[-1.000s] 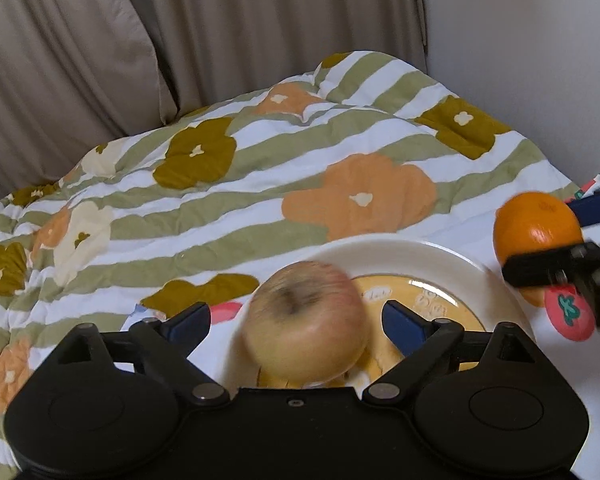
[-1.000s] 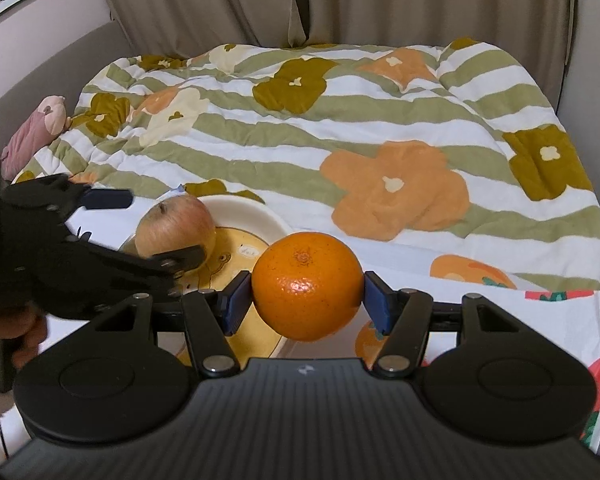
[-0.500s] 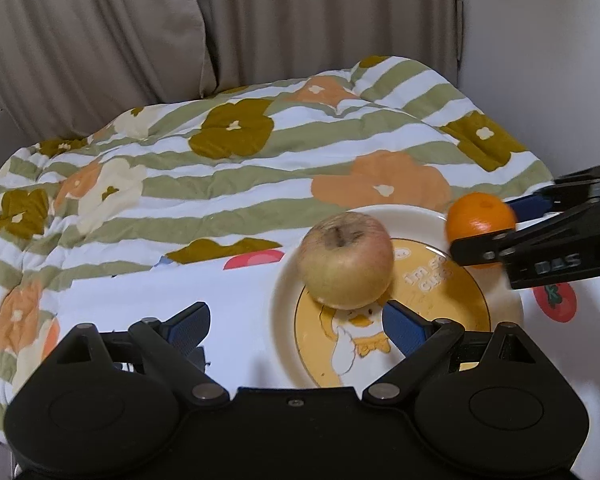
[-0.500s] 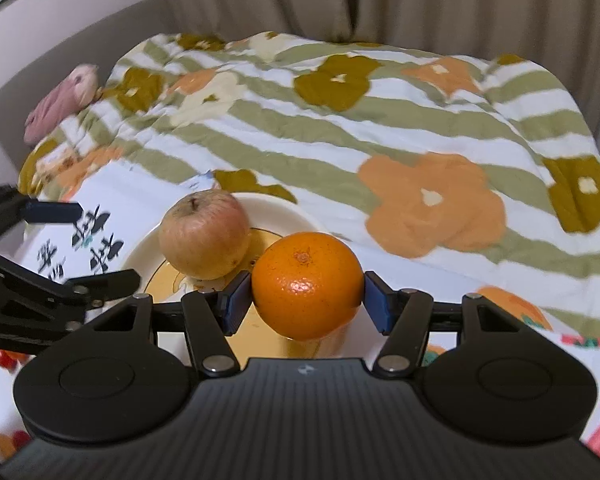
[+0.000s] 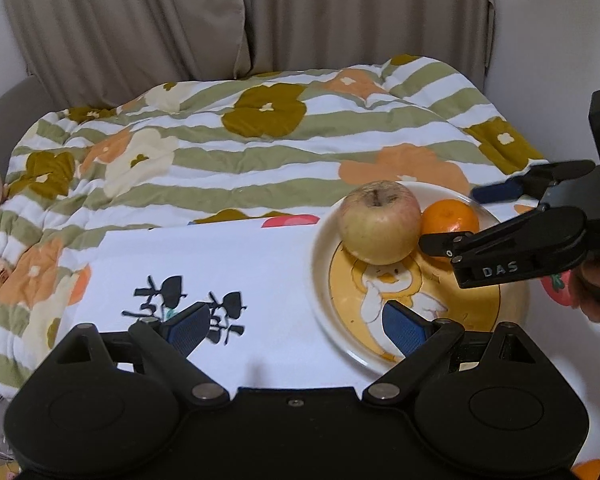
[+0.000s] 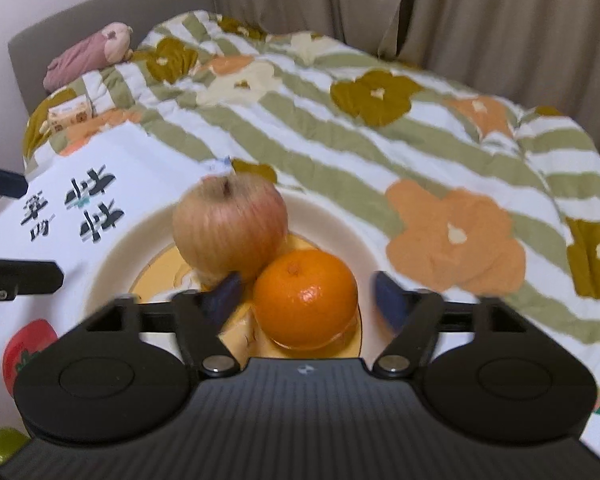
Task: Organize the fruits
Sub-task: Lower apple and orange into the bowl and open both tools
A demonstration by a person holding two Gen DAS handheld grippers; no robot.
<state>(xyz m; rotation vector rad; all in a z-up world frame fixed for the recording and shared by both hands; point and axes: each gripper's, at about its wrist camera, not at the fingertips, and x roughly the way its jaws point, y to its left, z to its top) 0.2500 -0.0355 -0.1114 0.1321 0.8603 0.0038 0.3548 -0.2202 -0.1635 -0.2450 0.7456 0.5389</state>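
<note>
Sitting between the spread fingers of your right hand-held gripper [image 6: 306,298], the orange [image 6: 305,298] rests on the plate [image 6: 112,256] just beside the apple [image 6: 230,224]; those jaws have just been opening and no pad presses it. Your left hand-held gripper [image 5: 298,324] hangs wide and empty nearer you, so draw the right one straight back, away from the apple.
</note>
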